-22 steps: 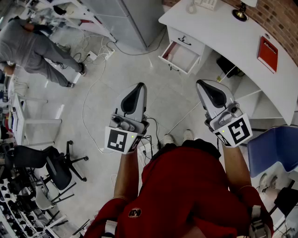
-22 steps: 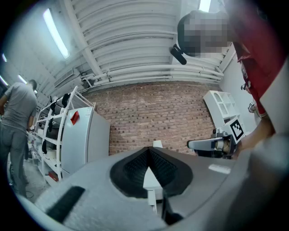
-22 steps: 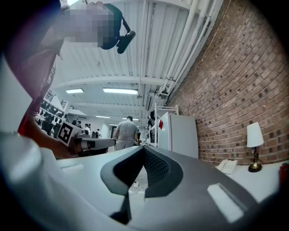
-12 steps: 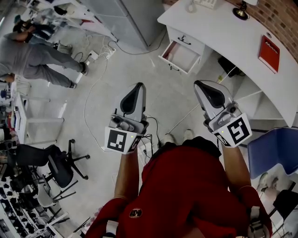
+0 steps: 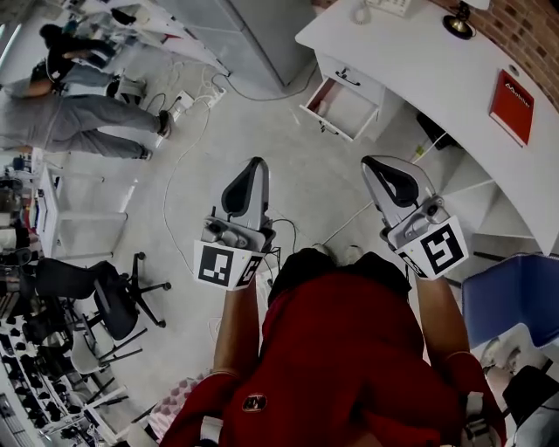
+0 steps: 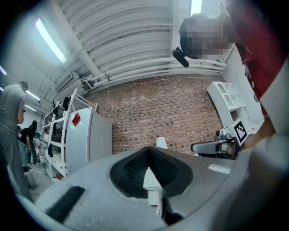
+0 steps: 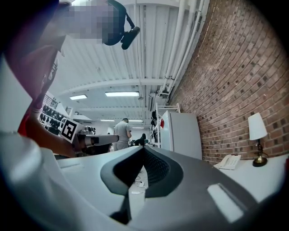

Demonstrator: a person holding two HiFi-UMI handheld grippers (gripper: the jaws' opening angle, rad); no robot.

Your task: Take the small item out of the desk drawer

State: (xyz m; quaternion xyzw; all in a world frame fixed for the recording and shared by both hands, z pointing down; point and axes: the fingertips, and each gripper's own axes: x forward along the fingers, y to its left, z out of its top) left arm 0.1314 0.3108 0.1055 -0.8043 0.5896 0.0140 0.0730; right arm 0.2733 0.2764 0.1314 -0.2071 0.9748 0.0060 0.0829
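The white desk (image 5: 437,74) stands at the top right, with its small drawer (image 5: 342,106) pulled open. The drawer's inside looks pale and reddish; I can make out no small item in it. Both grippers hang side by side in front of the person's red shirt, well short of the drawer. My left gripper (image 5: 257,162) is shut and holds nothing. My right gripper (image 5: 370,162) is shut too, its tip aimed toward the desk. In the left gripper view the dark pads (image 6: 135,168) meet at a point; the right gripper view shows the same closed pads (image 7: 156,167).
On the desk lie a red book (image 5: 512,94), a phone (image 5: 376,9) and a lamp (image 5: 454,22). A grey cabinet (image 5: 249,35) stands left of the desk. A person (image 5: 83,105) stands far left amid floor cables. An office chair (image 5: 100,301) and a blue seat (image 5: 507,292) flank me.
The head view has drifted a little, so the desk and drawer sit slightly higher. The person at far left has stepped. Both grippers stay shut, side by side.
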